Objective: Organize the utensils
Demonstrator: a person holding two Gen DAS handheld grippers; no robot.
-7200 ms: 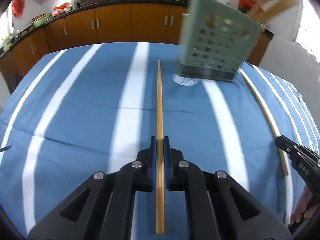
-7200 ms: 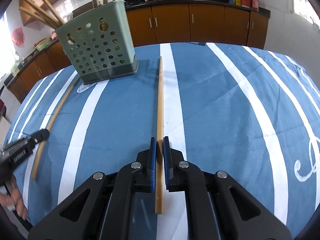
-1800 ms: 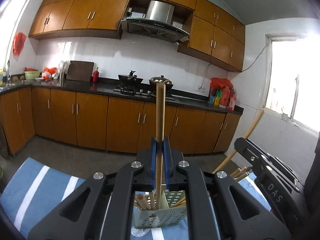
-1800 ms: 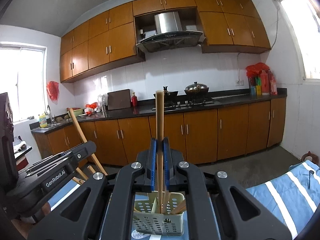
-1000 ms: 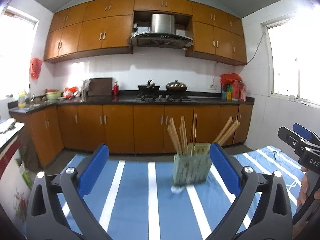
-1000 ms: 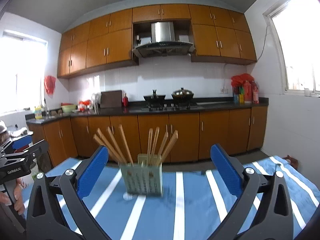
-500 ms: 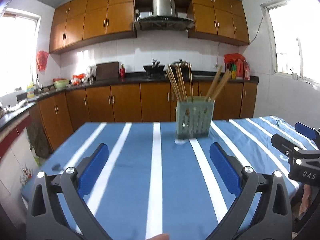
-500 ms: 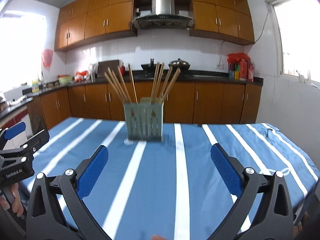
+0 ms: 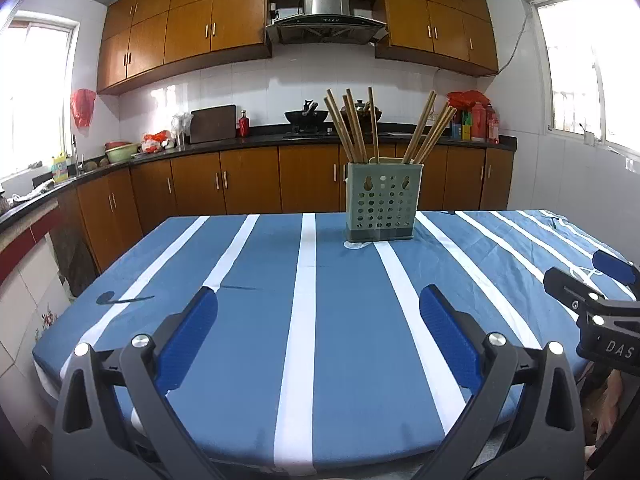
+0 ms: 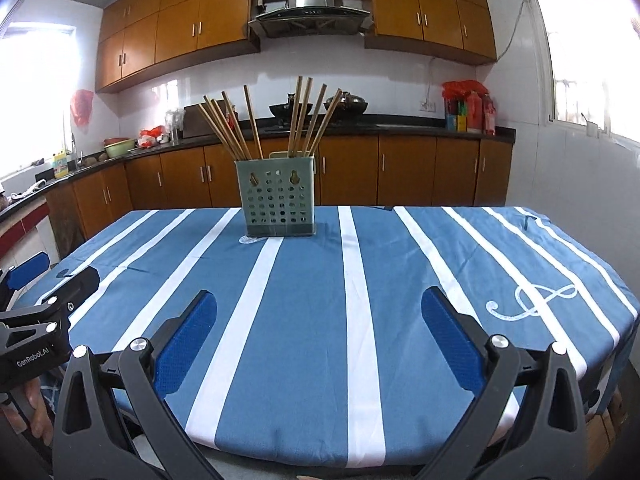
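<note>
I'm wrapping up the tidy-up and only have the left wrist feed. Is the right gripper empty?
Observer: Yes. The right gripper is wide open, with nothing between its pads.
Operator: Any chopsticks lying on the right side of the table?
Observer: None that I can see. The tablecloth there shows only a white swirl.
Operator: Where does my left gripper sit from that side?
Observer: The left gripper is by the table's near left corner, with a hand below it.
</note>
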